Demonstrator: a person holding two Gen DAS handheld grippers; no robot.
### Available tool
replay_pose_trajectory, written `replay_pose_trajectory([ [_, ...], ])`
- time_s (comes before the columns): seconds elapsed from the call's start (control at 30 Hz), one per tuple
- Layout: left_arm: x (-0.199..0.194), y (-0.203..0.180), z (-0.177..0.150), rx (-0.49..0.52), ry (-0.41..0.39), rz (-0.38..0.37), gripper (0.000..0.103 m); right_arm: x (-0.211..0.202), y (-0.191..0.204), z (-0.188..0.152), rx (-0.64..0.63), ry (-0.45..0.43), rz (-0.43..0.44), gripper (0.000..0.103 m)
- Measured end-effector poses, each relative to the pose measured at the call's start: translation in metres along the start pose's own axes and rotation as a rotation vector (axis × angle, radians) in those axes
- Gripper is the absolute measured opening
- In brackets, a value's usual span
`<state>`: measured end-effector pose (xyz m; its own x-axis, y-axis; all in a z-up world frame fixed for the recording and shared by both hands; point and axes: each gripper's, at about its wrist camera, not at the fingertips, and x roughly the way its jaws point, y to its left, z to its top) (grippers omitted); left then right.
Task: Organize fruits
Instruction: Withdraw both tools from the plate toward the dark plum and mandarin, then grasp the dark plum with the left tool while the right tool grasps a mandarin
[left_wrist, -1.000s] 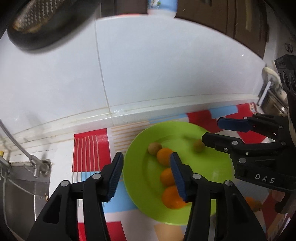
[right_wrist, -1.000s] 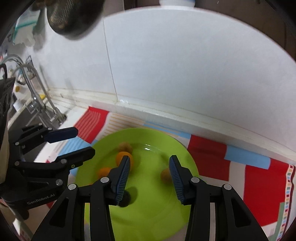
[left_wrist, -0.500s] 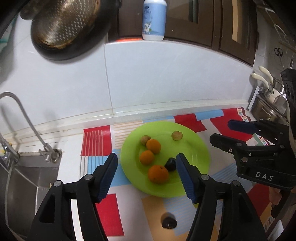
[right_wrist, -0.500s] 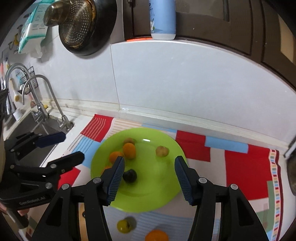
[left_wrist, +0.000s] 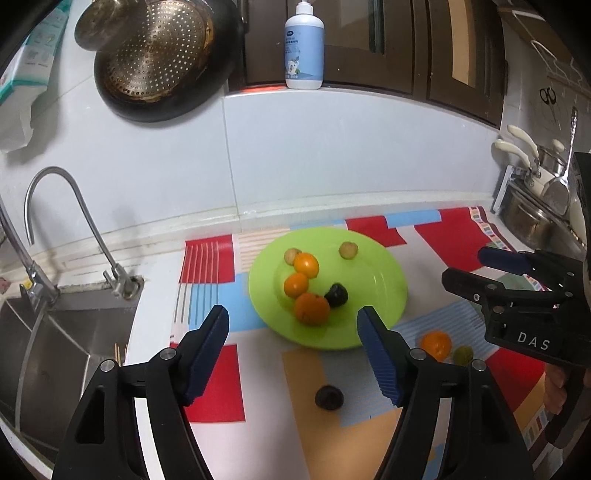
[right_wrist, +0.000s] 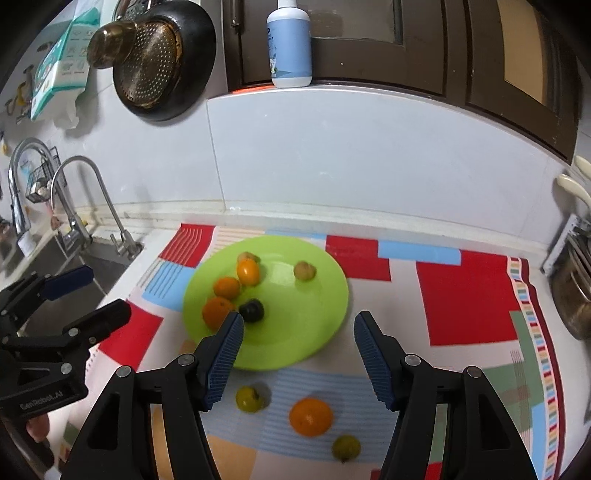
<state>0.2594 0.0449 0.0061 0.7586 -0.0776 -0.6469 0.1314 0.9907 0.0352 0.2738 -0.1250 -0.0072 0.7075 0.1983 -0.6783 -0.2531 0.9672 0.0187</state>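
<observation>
A green plate (left_wrist: 373, 291) (right_wrist: 306, 325) on a patterned mat holds three oranges (left_wrist: 312, 308), a dark fruit (left_wrist: 336, 295) (right_wrist: 252, 310) and two small greenish fruits (left_wrist: 348, 250). On the mat lie a loose orange (right_wrist: 311, 416) (left_wrist: 436, 344), a yellow-green fruit (right_wrist: 248, 398), a small green fruit (right_wrist: 345, 447) (left_wrist: 463, 355) and a dark fruit (left_wrist: 328, 397). My left gripper (left_wrist: 293, 354) is open and empty above the mat, near the plate. My right gripper (right_wrist: 298, 363) is open and empty, above the plate's near edge.
A sink (left_wrist: 55, 339) with taps (left_wrist: 70, 206) lies left of the mat. Pots and a rack (left_wrist: 532, 199) stand at the right. A pan (left_wrist: 162, 59) hangs on the white wall and a soap bottle (left_wrist: 304, 44) stands on the ledge.
Both grippers have pulled back and up from the plate, jaws opened wider. The dark fruit now lies on the plate and loose fruits on the mat have come into view.
</observation>
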Motion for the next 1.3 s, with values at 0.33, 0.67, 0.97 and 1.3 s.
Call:
replay_pose_trajectory([
  [0.33, 0.002, -0.011, -0.033, 0.033, 0.043, 0.041, 0.073, -0.003, -0.006, -0.034, 0.011, 0.062, -0.029, 0.063],
  [0.67, 0.027, -0.019, -0.054, 0.067, 0.137, 0.027, 0.073, 0.016, -0.010, -0.057, -0.008, 0.183, -0.029, 0.063],
  [0.97, 0.053, -0.025, -0.067, 0.081, 0.221, -0.003, 0.073, 0.037, -0.013, -0.070, -0.045, 0.269, -0.029, 0.063],
  [1.3, 0.071, -0.022, -0.070, 0.058, 0.268, -0.033, 0.072, 0.055, -0.011, -0.071, -0.088, 0.302, -0.002, 0.062],
])
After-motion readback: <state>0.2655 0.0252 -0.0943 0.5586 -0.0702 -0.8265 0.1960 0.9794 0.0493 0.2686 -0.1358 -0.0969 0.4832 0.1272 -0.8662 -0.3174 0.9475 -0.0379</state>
